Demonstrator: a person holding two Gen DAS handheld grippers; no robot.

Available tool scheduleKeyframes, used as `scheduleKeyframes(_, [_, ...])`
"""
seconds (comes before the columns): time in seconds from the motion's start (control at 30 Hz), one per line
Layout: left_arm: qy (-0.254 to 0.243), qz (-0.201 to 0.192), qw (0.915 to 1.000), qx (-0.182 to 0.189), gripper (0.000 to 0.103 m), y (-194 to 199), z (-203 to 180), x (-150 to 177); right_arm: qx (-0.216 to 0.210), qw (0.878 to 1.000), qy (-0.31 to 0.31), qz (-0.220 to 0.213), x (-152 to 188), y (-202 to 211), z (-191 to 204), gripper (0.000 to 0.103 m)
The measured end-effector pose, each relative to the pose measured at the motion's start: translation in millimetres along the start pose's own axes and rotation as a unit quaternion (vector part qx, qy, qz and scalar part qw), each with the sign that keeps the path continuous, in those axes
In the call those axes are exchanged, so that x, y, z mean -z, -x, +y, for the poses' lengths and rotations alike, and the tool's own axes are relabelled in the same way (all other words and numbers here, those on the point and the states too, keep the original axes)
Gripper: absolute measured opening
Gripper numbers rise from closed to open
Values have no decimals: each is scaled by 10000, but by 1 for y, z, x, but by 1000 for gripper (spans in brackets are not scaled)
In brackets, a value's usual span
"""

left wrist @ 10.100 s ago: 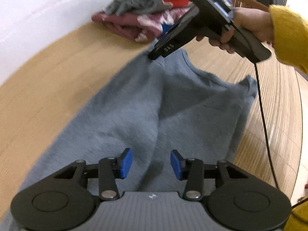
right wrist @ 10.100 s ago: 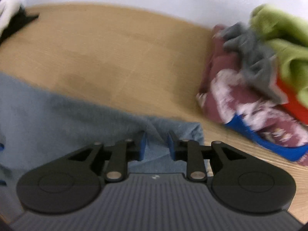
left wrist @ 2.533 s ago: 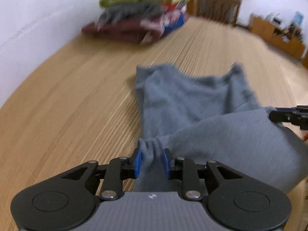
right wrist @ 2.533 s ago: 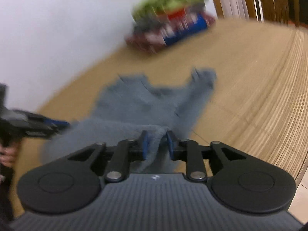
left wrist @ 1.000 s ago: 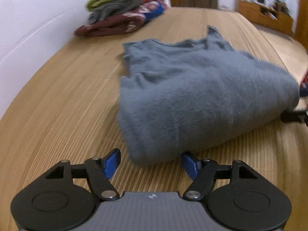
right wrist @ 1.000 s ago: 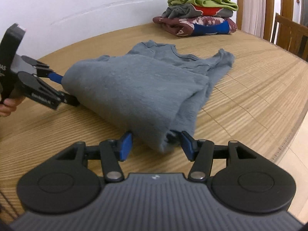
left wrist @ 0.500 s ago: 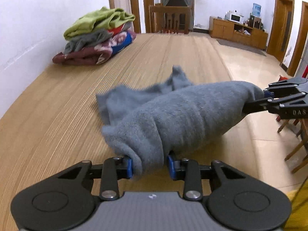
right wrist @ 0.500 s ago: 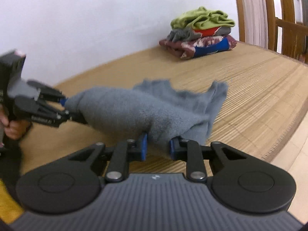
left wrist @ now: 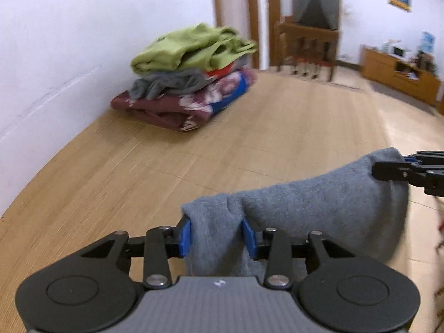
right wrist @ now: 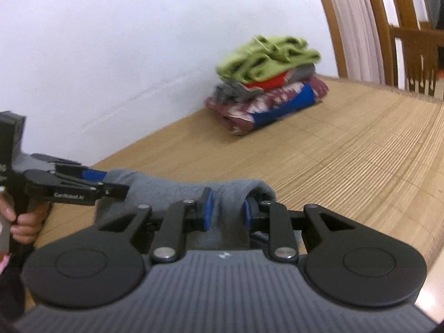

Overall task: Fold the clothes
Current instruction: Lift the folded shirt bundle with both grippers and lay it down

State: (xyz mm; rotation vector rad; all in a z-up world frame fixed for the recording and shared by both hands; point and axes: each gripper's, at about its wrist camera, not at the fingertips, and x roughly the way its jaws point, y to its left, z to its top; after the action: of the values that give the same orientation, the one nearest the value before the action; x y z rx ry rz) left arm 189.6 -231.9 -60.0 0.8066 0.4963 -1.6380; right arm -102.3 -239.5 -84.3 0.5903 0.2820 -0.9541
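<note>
- The grey garment (left wrist: 319, 205) hung bunched between the two grippers, lifted above the wooden table (left wrist: 138, 172), its fleecy cloth sagging in a thick roll from one to the other
- The wooden table stretched wide beneath it, running to the white wall (left wrist: 69, 41) on one side
- A pile of folded clothes (left wrist: 188, 80) sat well apart at the far end beside the wall, a green piece on top, grey, red and a maroon patterned one below
- The left gripper (left wrist: 216, 234) pinched one end of the garment, blue pads (left wrist: 185, 236) pressed into the cloth
- The right gripper (right wrist: 226, 213) clamped the other end the same way, cloth wedged between its fingers
</note>
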Motion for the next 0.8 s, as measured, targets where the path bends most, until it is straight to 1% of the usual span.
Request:
scheduleKeyframes(0.1, [70,312,9991,-267,42,-50,1,-11,149,9992,-126,350,-4,-52,-26,26])
scheduleKeyframes(0.13, [87,389,9985,-362,45,-65,0,-10,217,9984,-137,506,-2,-69,-34,26])
scheduleKeyframes(0.2, [120,393,9980,-483,48,-85,-4,-9,270,9970,-75,719,5,-91,-45,26])
scheduleKeyframes(0.23, [137,373,9977,-557,48,-92,-6,-7,222,9970,-28,746,7,-95,-48,26])
scheduleKeyframes(0.33, [138,419,9965,-712,48,-99,-11,-7,47,9965,102,831,12,-101,-57,26])
scheduleKeyframes(0.43, [209,468,9958,-754,48,-82,-7,-19,-186,9947,101,1009,-2,-92,-60,26])
scheduleKeyframes(0.47, [280,407,9955,-814,47,-73,-6,-24,-283,9941,78,1043,-8,-88,-60,26])
scheduleKeyframes(0.5, [341,339,9951,-865,48,-66,-3,-30,-356,9940,63,1035,-13,-84,-62,28])
scheduleKeyframes(0.53, [431,279,9948,-884,52,-56,1,-33,-328,9949,65,947,-15,-78,-64,39])
scheduleKeyframes(0.57, [502,284,9951,-803,57,-52,3,-34,-294,9959,67,854,-16,-71,-65,46])
scheduleKeyframes(0.6, [570,296,9954,-713,59,-49,6,-35,-260,9967,70,760,-17,-64,-66,60])
scheduleKeyframes(0.63, [539,432,9948,-751,59,-54,7,-32,-215,9975,48,666,-16,-59,-68,67])
scheduleKeyframes(0.67, [497,580,9938,-804,58,-60,7,-30,-168,9975,-1,687,-15,-58,-72,67])
scheduleKeyframes(0.7, [590,726,9921,-838,58,-66,11,-27,-171,9968,-120,773,-14,-59,-77,67])
scheduleKeyframes(0.73, [697,871,9899,-870,58,-72,14,-24,-247,9948,-370,915,-13,-59,-85,67])
scheduleKeyframes(0.8, [1355,954,9849,-499,59,-70,34,-16,-518,9859,-1011,1232,-10,-60,-104,68])
